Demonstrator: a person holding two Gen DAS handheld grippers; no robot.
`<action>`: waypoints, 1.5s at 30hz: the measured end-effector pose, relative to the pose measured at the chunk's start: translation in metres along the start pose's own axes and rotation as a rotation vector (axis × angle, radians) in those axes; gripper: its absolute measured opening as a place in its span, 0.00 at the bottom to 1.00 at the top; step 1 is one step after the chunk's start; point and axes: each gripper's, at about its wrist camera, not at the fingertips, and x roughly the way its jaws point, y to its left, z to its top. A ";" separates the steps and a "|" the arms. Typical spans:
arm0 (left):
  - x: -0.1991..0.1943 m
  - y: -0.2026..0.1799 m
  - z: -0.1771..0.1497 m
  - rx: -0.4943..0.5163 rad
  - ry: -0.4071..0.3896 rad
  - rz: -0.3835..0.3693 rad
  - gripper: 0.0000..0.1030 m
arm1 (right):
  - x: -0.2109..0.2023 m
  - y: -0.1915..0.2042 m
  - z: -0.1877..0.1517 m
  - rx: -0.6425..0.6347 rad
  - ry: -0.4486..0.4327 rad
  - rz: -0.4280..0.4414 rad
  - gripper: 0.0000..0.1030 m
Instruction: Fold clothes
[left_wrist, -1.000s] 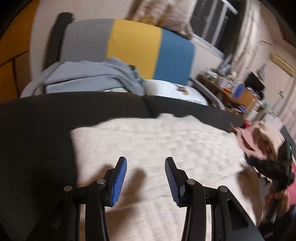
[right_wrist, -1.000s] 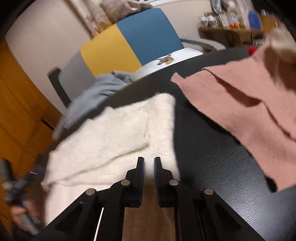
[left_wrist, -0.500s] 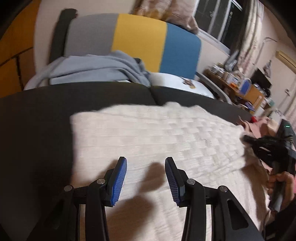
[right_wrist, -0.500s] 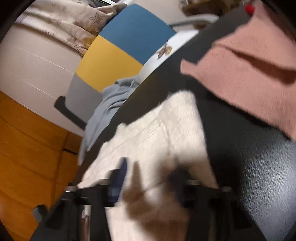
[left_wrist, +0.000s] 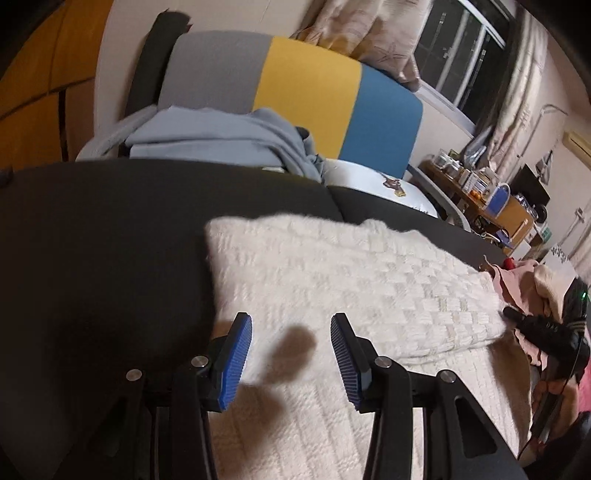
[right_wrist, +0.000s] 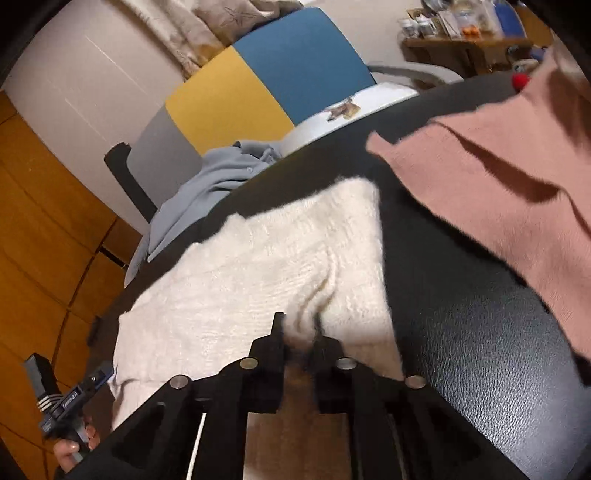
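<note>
A cream knitted sweater (left_wrist: 351, 280) lies on the black table (left_wrist: 92, 240), its upper part folded over the lower. My left gripper (left_wrist: 291, 332) is open, its blue pads just above the sweater's near left part, holding nothing. In the right wrist view the same sweater (right_wrist: 258, 266) shows a raised fold at its near edge. My right gripper (right_wrist: 299, 325) is shut on that fold of the sweater. The right gripper also shows at the sweater's right edge in the left wrist view (left_wrist: 517, 317).
A pink knitted garment (right_wrist: 498, 184) lies on the table right of the sweater. A grey-blue garment (left_wrist: 221, 136) rests on a chair (left_wrist: 306, 92) with grey, yellow and blue back behind the table. A cluttered wooden shelf (left_wrist: 491, 199) stands at the far right.
The right gripper opened, dropped onto the sweater's near edge and shut on a fold of it. The left gripper stayed open and moved left over the sweater.
</note>
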 end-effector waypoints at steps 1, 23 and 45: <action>0.001 -0.004 0.003 0.016 -0.004 0.004 0.44 | -0.005 0.005 0.004 -0.036 -0.022 -0.027 0.21; 0.019 -0.018 0.010 0.020 0.009 0.082 0.44 | 0.038 0.072 -0.004 -0.473 0.070 -0.070 0.59; 0.154 -0.082 0.072 0.310 0.100 0.114 0.49 | 0.167 0.103 0.085 -0.394 0.154 0.013 0.42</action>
